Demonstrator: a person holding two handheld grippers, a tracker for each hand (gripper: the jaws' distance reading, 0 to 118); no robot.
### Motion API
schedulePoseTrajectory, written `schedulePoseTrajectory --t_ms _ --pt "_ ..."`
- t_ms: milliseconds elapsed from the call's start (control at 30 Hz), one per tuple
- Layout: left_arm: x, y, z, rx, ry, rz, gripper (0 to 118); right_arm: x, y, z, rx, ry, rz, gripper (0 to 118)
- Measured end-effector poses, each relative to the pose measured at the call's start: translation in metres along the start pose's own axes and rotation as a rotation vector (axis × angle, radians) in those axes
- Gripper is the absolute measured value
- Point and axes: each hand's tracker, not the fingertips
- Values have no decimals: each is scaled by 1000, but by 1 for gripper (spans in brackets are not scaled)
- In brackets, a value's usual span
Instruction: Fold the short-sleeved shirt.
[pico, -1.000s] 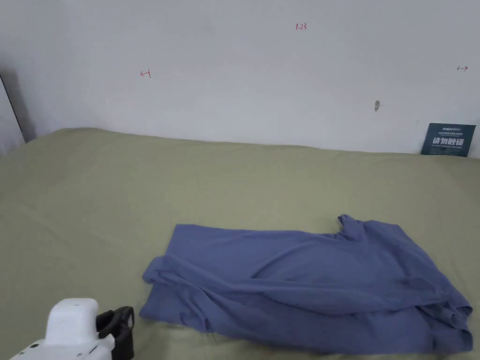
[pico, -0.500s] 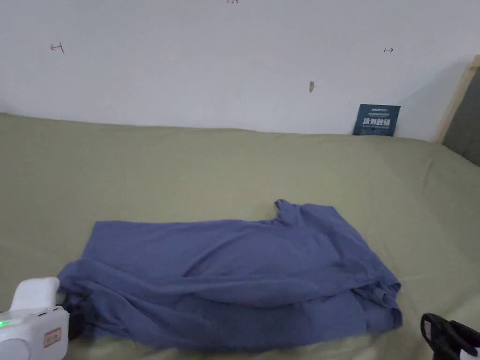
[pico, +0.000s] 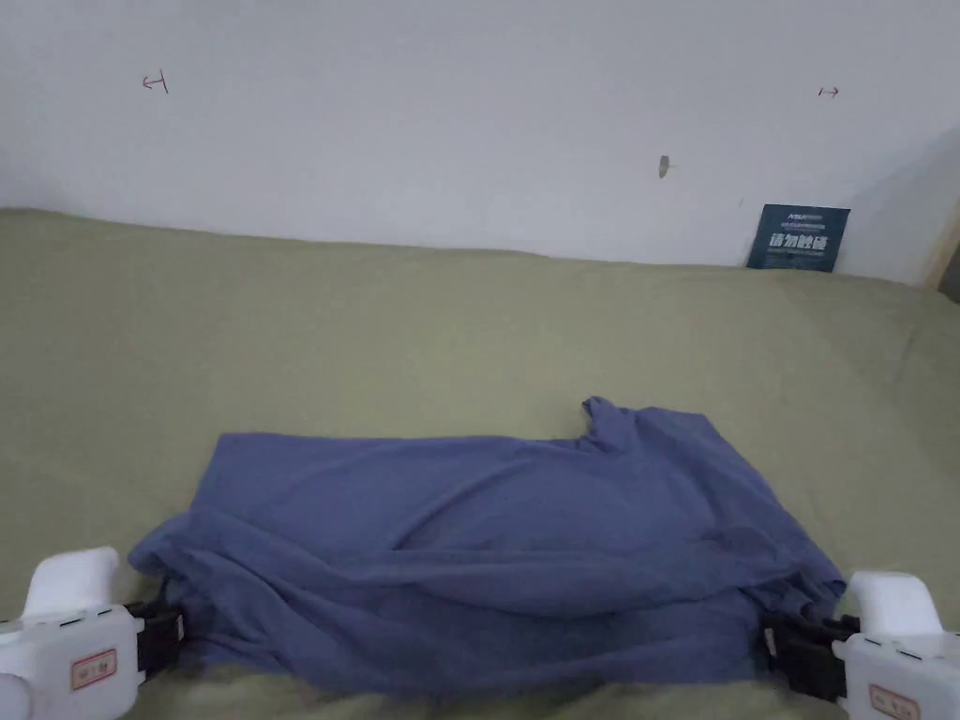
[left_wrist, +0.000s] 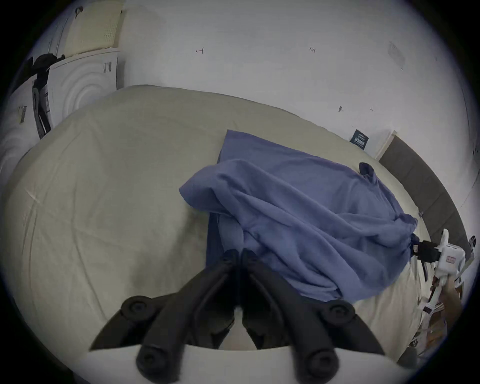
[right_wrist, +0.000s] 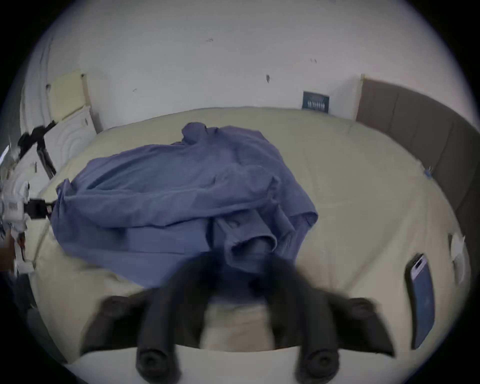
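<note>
A: So, which step? The rumpled blue short-sleeved cotton shirt (pico: 487, 553) lies low-centre on the olive bed (pico: 375, 337).

B: Gripping: left tongs (left_wrist: 237, 256) pinch its edge; right tongs (right_wrist: 241, 262) gape, blurred. Next, clamp, then lift evenly.

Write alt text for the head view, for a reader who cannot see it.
A blue short-sleeved shirt lies rumpled and partly folded on an olive-green bed sheet, with the left claw at its left end and the right claw at its right. A white wall stands behind the bed.
</note>
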Motion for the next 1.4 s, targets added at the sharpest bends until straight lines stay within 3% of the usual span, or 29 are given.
schedulePoseTrajectory --t_ms 33,67,167,700,800,900,1000,1333,1367,1400 --pt "-2 1 1 0 -10 8 3 2 -2 0 2 11 -25 4" --pt "-3 1 2 3 -20 19 3 2 -4 4 43 -28 -19 4" --pt "-11 5 5 11 -50 46 3 13 -7 16 77 43 -115 3" --pt "-37 -6 90 50 -162 48 3 13 -15 127 74 63 -111 3" --pt "-41 -28 118 31 -188 79 3 13 -33 145 33 57 -101 3" --pt "-40 -56 138 -4 -172 81 3 13 -58 159 -31 57 -141 3" --pt "-44 -85 149 -48 -146 89 3 8 -84 169 -89 36 -116 3" --pt "-81 -159 169 -132 -115 278 3 7 -145 172 -193 -15 -137 4" --pt "-79 -157 170 -129 -121 274 5 6 -143 173 -194 -11 -135 5" --pt "-77 -156 172 -131 -133 265 16 4 -139 177 -191 -3 -131 20"
